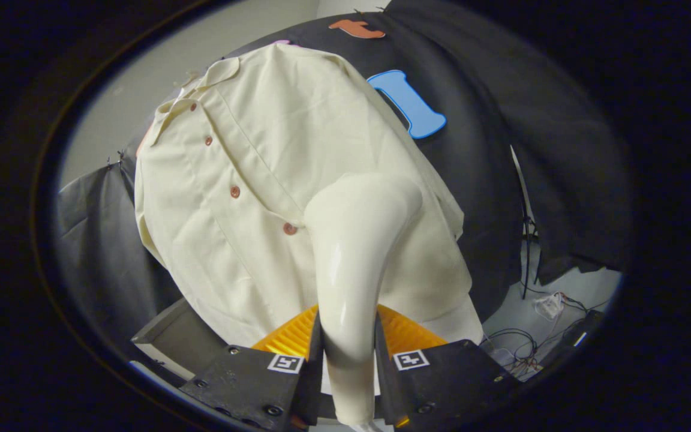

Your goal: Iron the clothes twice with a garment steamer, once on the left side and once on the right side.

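Jaws clamped on steamer handle — head against cream shirt (no legible writing).

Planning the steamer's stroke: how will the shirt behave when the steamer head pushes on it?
The shirt hangs loose with soft folds, so it probably gives and swings rather than resists. Thin cloth likely bunches under the steamer, which the gripper holds between both fingers.

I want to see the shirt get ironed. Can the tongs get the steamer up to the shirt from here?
Probably yes. The tongs are shut on the steamer, both fingers pressing its handle. Its head sits right by the shirt, near the lower buttons, with nothing between them. Whether it already touches the cloth is unclear.
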